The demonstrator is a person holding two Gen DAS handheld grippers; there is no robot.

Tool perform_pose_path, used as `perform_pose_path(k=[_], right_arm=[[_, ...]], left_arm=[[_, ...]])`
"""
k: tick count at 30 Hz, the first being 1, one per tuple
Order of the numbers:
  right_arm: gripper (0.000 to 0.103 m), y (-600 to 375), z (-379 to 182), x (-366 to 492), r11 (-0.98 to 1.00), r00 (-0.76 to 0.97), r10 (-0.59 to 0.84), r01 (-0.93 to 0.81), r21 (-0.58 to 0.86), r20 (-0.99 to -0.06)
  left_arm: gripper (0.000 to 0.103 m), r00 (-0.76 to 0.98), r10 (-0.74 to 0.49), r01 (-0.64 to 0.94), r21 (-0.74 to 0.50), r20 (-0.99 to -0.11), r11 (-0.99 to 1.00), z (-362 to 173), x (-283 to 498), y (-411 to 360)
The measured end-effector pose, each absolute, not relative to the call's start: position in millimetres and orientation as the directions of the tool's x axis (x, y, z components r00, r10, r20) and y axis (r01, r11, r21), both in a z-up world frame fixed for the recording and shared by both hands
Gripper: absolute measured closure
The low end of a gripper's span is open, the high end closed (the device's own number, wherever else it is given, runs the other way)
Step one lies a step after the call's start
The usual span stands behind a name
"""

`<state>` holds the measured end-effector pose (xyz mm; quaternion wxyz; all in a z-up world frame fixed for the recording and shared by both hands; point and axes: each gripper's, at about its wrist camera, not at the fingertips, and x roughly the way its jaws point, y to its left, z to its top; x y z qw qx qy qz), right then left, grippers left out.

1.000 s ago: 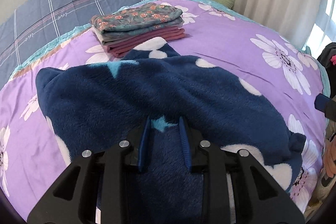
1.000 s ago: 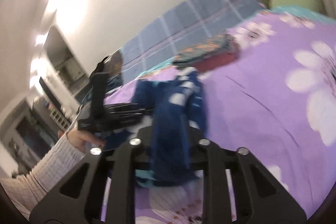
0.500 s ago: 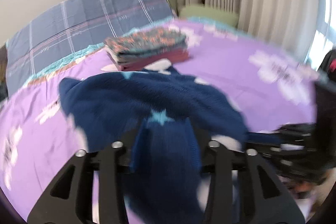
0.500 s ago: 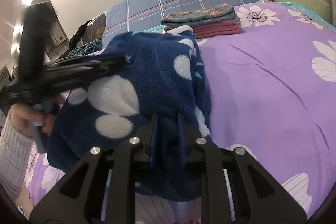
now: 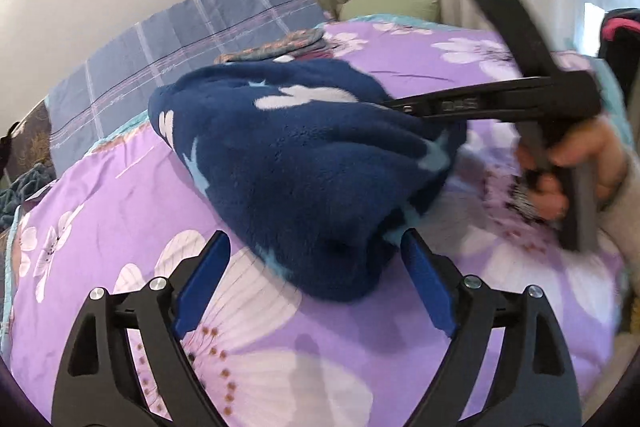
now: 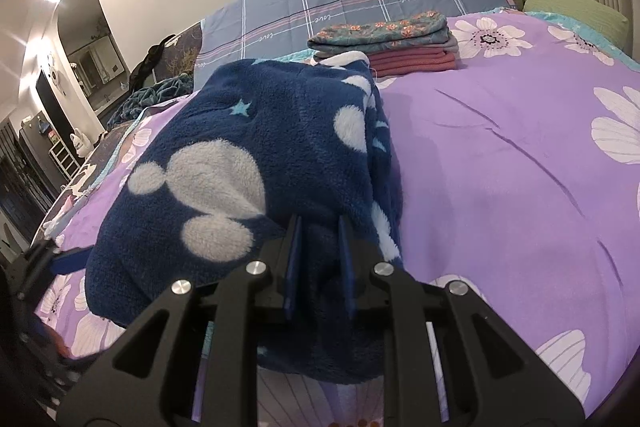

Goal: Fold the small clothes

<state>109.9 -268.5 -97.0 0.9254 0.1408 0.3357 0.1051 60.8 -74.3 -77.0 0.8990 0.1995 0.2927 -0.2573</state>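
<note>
Left hand-held gripper (image 5: 316,259): jaws have just been opening and stand wide, the pads clear of the blue fleece garment (image 5: 304,155), whose near end lies between them on the bed's purple floral cover (image 5: 120,195). Right hand-held gripper (image 6: 318,259): narrow, pinching that garment's fold.

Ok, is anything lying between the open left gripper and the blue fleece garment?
Nothing visible. The left gripper has just been opening, and the blue fleece garment bulges between its blue fingers on the purple bedspread.

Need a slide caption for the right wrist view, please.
Right gripper shut on the folded navy fleece garment on the purple floral bedspread.
</note>
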Motion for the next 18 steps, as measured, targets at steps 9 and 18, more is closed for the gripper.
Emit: perform_pose_path(k=[9, 18], right_arm=[[0.085, -265.7, -98.2, 110.2, 0.953, 0.759, 0.252, -0.086, 0.291, -0.601], [0.084, -269.3, -101.1, 111.5, 0.945, 0.752, 0.275, -0.097, 0.311, -0.599]], left_arm=[[0.014, 0.822, -0.028, 0.314, 0.411, -0.569, 0.856, -94.2, 83.6, -67.5], [0.021, 0.793, -0.08, 0.385, 0.395, -0.604, 0.834, -94.7, 71.4, -56.3]])
